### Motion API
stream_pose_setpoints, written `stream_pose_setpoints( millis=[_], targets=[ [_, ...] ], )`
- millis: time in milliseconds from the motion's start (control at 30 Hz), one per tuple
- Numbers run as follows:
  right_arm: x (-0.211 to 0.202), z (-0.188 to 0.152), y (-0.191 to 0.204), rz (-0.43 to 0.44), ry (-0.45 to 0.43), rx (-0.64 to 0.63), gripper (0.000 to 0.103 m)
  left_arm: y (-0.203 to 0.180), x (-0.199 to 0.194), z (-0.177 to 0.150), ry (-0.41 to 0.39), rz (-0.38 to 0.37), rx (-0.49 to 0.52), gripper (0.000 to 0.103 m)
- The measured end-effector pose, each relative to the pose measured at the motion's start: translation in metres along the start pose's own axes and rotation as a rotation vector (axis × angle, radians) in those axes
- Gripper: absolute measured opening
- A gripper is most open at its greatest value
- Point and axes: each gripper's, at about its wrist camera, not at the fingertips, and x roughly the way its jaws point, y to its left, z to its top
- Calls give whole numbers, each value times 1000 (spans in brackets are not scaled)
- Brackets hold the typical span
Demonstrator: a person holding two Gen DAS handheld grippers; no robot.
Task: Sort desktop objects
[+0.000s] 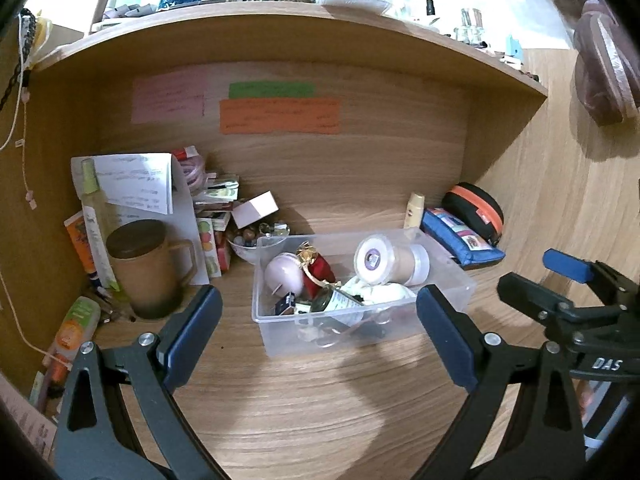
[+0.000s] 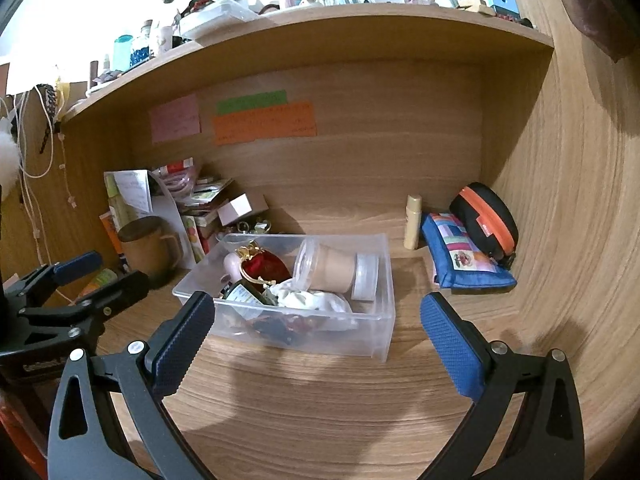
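Both hand-held grippers, left (image 1: 318, 322) and right (image 2: 316, 330), are held spread and empty, lined up toward the clear bin (image 2: 384, 320), probably for picking.

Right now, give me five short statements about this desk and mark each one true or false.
1. Both the left gripper and the right gripper are open and empty. True.
2. The clear bin is empty. False: it holds a jar, a red pouch and other items.
3. The brown mug has a lid on. True.
4. The blue pouch lies inside the bin. False: it lies on the desk to the bin's right.
5. The orange note is stuck on the back panel. True.
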Motion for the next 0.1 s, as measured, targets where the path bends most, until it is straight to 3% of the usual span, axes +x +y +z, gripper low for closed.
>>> stream_pose_setpoints(
  millis=[100],
  targets=[
    [6,0,-5,-4,13,12,103,-3,3,1,1,10,7,99]
  ],
)
